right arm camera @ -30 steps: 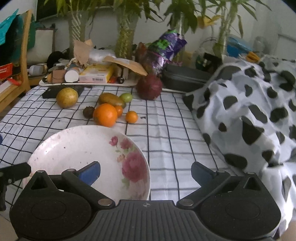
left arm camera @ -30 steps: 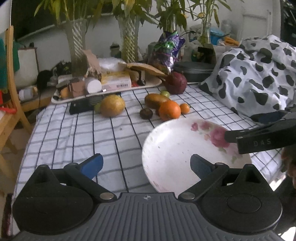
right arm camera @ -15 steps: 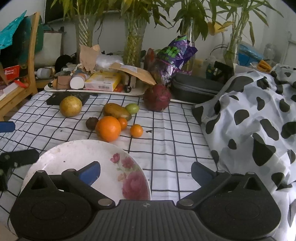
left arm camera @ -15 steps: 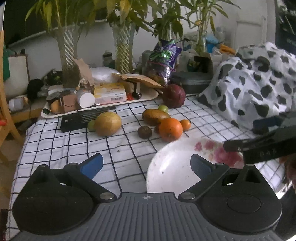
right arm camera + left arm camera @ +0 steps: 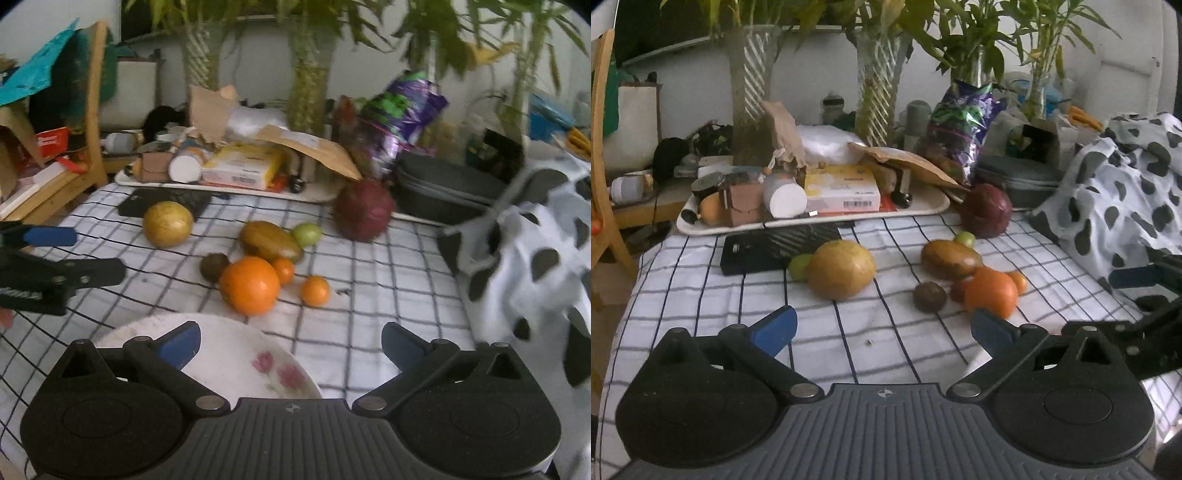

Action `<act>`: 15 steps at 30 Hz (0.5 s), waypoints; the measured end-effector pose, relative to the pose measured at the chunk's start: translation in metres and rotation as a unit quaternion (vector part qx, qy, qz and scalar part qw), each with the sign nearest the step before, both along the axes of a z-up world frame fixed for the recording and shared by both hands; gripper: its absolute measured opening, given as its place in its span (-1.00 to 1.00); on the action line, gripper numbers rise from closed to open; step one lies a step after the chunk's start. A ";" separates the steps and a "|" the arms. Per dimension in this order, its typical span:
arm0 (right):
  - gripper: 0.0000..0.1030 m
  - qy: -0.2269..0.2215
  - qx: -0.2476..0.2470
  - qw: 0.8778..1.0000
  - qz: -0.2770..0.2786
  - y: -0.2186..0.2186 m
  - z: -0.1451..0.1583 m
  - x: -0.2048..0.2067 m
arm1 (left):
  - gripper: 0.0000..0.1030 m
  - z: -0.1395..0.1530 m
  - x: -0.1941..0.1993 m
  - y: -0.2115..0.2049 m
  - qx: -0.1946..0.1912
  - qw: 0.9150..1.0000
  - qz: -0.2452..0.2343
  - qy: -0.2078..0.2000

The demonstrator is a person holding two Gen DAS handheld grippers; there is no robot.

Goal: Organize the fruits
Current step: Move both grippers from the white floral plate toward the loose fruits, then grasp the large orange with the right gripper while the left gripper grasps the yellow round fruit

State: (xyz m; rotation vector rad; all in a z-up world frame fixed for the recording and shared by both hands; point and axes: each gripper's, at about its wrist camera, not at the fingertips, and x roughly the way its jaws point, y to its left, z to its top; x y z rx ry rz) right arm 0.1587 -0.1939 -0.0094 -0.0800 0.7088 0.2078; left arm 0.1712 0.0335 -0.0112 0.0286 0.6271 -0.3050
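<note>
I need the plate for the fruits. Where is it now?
In the right wrist view the plate lies at the bottom, left of centre, under the open right gripper, just before the big orange.

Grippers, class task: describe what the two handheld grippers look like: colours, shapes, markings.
Both the left gripper and the right gripper look alike: a grey ribbed body with a small crosshair mark, round black side housings, black linkage arms with silver pivots, and blue fingertips.

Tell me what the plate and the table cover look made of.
The plate: probably glazed ceramic, though melamine is possible; smooth white surface with printed pink flowers. The table cover: woven cloth, matte white with a dark grid; it wrinkles and drapes over the edge.
</note>
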 end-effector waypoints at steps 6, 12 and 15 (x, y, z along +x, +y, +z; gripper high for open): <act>0.94 0.009 0.011 0.999 0.034 0.013 -0.005 0.027 | 0.98 -0.004 0.025 0.004 0.003 1.000 0.003 -0.002; 0.66 0.028 0.025 0.998 0.050 0.022 -0.015 0.051 | 0.98 -0.010 0.043 0.001 0.018 1.000 -0.006 -0.004; 0.53 0.033 0.029 0.998 0.055 0.026 -0.020 0.062 | 0.98 -0.014 0.052 0.003 0.015 1.000 -0.004 0.001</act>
